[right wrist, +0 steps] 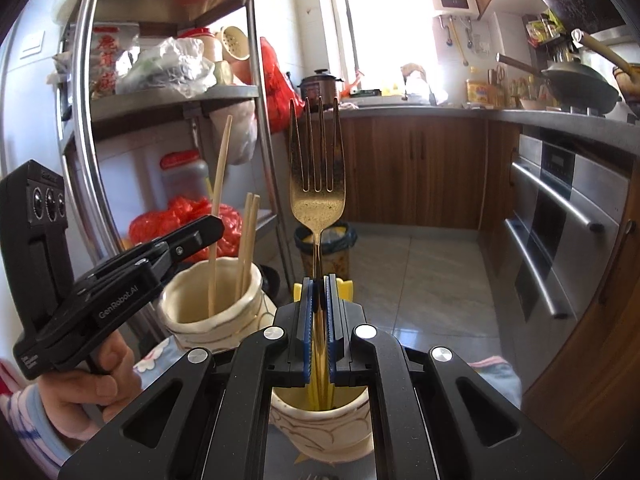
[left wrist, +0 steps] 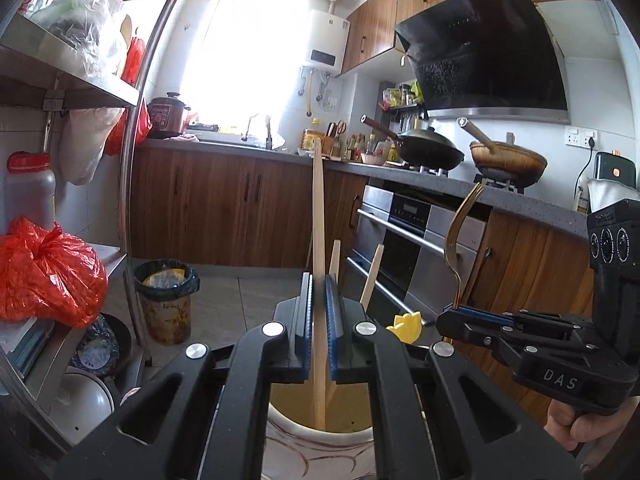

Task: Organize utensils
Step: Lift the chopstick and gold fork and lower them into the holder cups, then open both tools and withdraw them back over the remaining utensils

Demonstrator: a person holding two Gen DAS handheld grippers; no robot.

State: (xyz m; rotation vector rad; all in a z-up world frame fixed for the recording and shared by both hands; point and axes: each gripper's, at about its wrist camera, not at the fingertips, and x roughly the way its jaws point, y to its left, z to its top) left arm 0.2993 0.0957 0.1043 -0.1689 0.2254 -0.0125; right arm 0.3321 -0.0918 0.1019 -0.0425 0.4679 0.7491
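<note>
The left claw (left wrist: 319,300) clamps 1 chopstick (left wrist: 318,216), its lower end inside the left cup (right wrist: 212,312) beside 2 others. The right claw (right wrist: 319,300) pinches a gold fork (right wrist: 317,160), handle down in the right cup (right wrist: 320,420). This looks like the sorting step; next, each claw should loosen and lift clear.

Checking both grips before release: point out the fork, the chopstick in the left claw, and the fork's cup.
Fork (right wrist: 317,200), right wrist view, on its neck below the tines.
Chopstick (left wrist: 317,208), left wrist view, mid-shaft.
Cup (right wrist: 320,430), right wrist view, on its front wall.
</note>
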